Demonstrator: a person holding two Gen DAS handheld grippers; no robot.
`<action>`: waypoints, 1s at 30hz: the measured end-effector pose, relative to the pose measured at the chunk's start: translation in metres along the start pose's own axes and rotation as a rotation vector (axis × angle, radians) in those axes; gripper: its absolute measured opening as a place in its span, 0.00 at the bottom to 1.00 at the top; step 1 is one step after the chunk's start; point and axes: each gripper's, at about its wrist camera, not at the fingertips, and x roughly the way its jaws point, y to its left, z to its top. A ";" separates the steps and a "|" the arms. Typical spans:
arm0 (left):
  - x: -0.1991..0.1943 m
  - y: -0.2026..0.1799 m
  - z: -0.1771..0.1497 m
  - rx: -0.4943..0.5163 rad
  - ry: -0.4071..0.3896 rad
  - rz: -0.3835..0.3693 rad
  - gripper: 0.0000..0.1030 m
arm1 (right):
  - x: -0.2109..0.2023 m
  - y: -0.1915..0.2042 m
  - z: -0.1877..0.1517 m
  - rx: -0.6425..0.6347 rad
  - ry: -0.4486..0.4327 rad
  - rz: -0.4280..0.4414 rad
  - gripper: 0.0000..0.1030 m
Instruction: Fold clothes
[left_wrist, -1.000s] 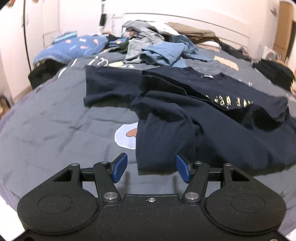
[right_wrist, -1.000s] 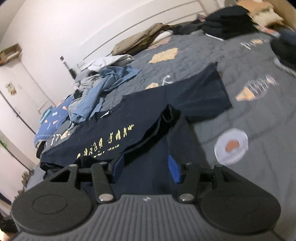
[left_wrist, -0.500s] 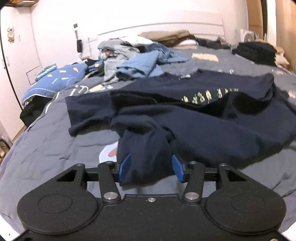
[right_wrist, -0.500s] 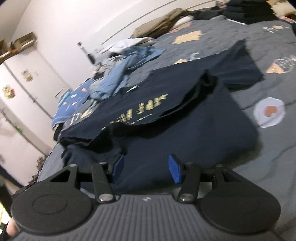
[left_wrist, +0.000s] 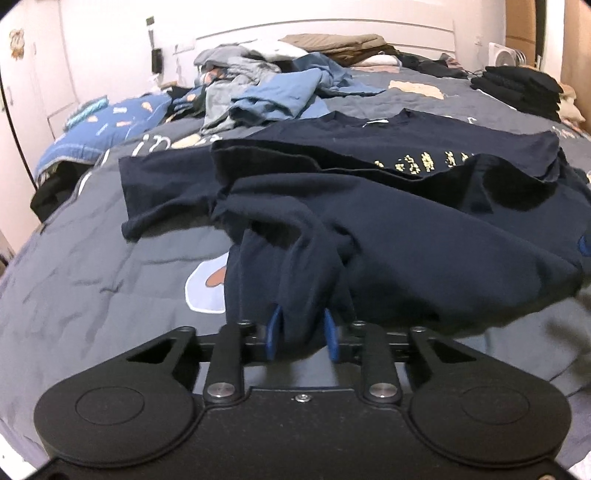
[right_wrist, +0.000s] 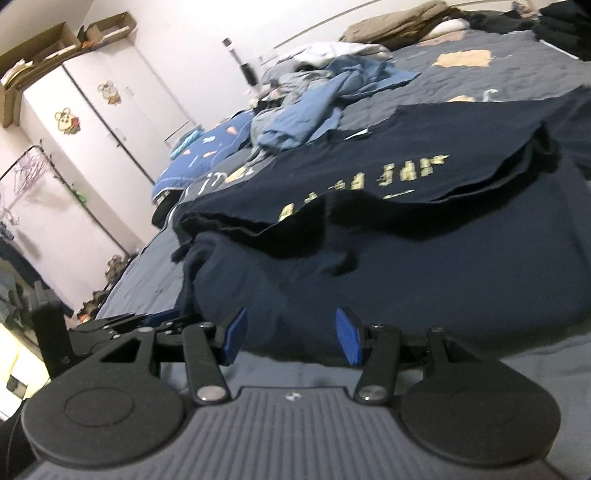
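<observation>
A dark navy T-shirt (left_wrist: 424, 236) lies spread across the grey bed (left_wrist: 92, 288), its collar toward the far end and its hem toward the near edge. Its long axis runs away from both cameras. The near hem is bunched on the left and flatter on the right.

The left hand-held gripper (left_wrist: 301, 334) sits at the near left corner of the hem with its blue pads drawn close on a gathered fold of the cloth, which rises straight ahead of it. The right hand-held gripper (right_wrist: 291, 338) is level with the near right stretch of the hem. Its fingers are spread wide, with the cloth just beyond the tips and nothing clamped.

So the left side is held and the right is not. A loose pile of blue clothes (left_wrist: 273, 92) lies at the far end, well apart.
</observation>
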 end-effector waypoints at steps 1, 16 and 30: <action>0.000 0.003 0.000 -0.009 0.002 -0.007 0.15 | 0.003 0.004 0.000 -0.007 0.003 0.005 0.51; -0.036 0.058 0.010 -0.058 -0.014 -0.075 0.06 | 0.030 0.022 -0.006 -0.045 0.051 0.003 0.51; -0.048 0.072 -0.001 0.005 0.028 -0.068 0.13 | 0.031 0.022 -0.006 -0.031 0.059 -0.006 0.51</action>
